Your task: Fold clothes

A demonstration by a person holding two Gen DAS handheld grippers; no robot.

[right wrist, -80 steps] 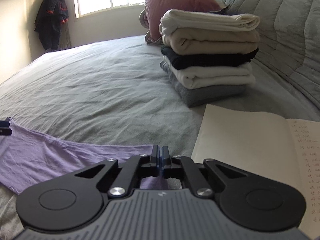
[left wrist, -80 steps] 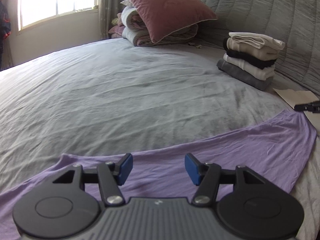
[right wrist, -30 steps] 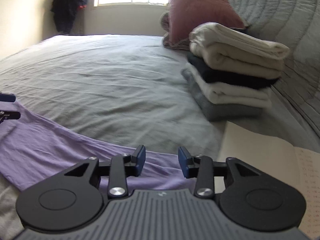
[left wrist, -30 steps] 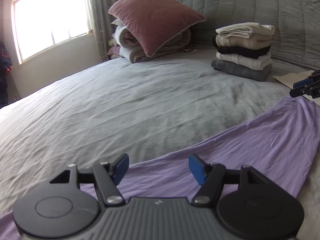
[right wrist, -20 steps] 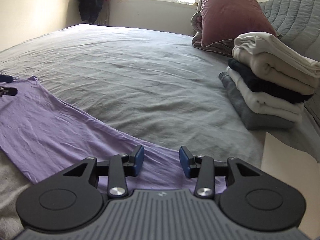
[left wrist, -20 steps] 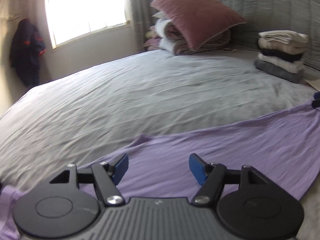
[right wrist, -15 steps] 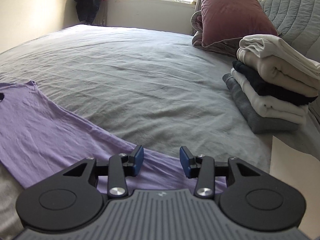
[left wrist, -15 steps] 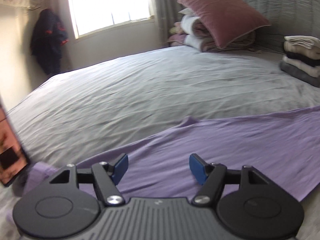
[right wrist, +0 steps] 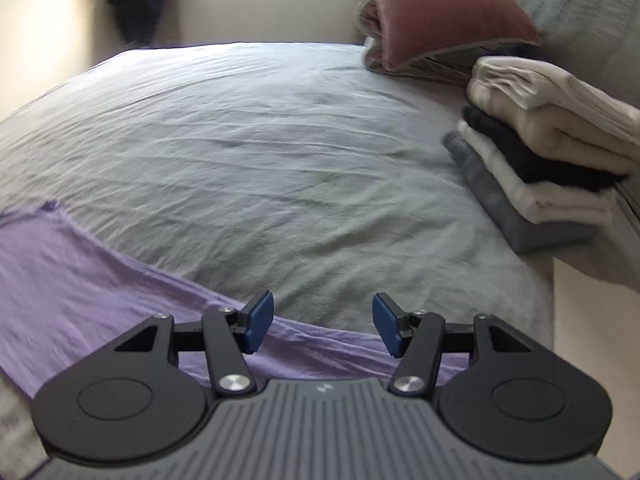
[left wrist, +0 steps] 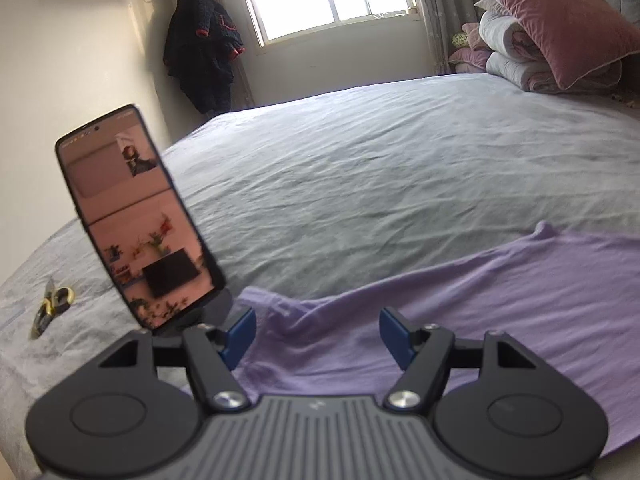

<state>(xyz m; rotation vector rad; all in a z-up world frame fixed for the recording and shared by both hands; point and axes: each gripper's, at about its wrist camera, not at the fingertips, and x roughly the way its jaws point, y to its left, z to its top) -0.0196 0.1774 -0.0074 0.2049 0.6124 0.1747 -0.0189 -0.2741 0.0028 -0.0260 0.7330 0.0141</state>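
Currently the purple garment (left wrist: 460, 312) is laid out flat along the near edge of the bed (left wrist: 380, 168), stretched as a long strip with no fold yet seen in it. The left gripper (left wrist: 316, 330) is held over the garment's left end, jaws standing apart, nothing pinched between the blue pads. The right gripper (right wrist: 323, 322) is held over the garment's far hem toward the right end; its jaws are opening, and only cloth lying below is seen between them, not gripped.

A stack of folded clothes (right wrist: 548, 152) is already set near the bed's right edge by the headboard, so part of the task is judged done. The purple piece is judged spread and released, with all its folds and the stacking left to do.

A phone (left wrist: 136, 216) is propped at the near left corner, just beside the garment's end; scissors (left wrist: 52, 306) are seen further left. A pink pillow (left wrist: 560, 20) is piled at the far right corner.
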